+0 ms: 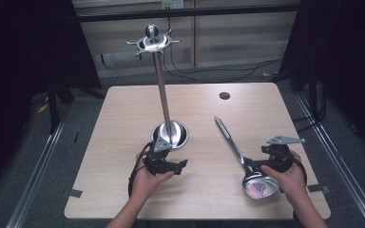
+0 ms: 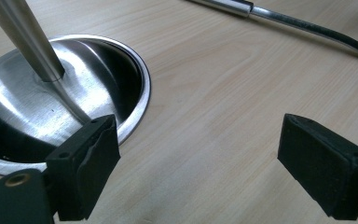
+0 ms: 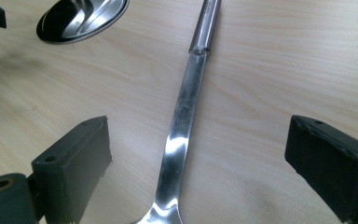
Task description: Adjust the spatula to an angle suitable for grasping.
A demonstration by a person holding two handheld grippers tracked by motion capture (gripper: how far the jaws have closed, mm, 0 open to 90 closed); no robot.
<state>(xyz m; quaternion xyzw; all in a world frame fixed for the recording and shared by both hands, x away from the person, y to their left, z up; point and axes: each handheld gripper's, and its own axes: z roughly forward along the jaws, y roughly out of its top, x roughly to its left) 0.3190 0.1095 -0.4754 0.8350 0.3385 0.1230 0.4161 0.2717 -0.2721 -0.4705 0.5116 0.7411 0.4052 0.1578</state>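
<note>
Here, a light wooden table (image 1: 123,142) carries two metal items. A utensil stand (image 1: 164,95) occupies the centre: its round, dished steel base (image 1: 178,135) sits flat on the wood, a polished pole (image 1: 161,80) rises from it, and a disc with short hooks (image 1: 153,43) and a ball knob caps the pole. A long-handled ladle (image 1: 240,156) lies flat on the right half of the table, its handle end pointing away from the person and toward the table's middle, its bowl (image 1: 260,186) near the front edge.

The left gripper (image 1: 180,165), held in the left hand (image 1: 149,176), is just beside the front of the base. In the left gripper view its jaws stand wide apart with bare wood between them; one jaw pad (image 2: 91,163) lies at the base rim (image 2: 142,100), and contact probably occurs but cannot be confirmed.

The right gripper (image 1: 248,164), held in the right hand (image 1: 287,178), is positioned at the ladle's neck, just above the bowl. In the right gripper view its jaws are spread wide, one on each side of the ladle handle (image 3: 182,126), and neither pad touches the metal. The ladle rests on the table, ungripped.

A small dark round hole (image 1: 224,95) is set in the far right part of the tabletop. Cables (image 1: 218,71) lie on the floor beyond the table.
</note>
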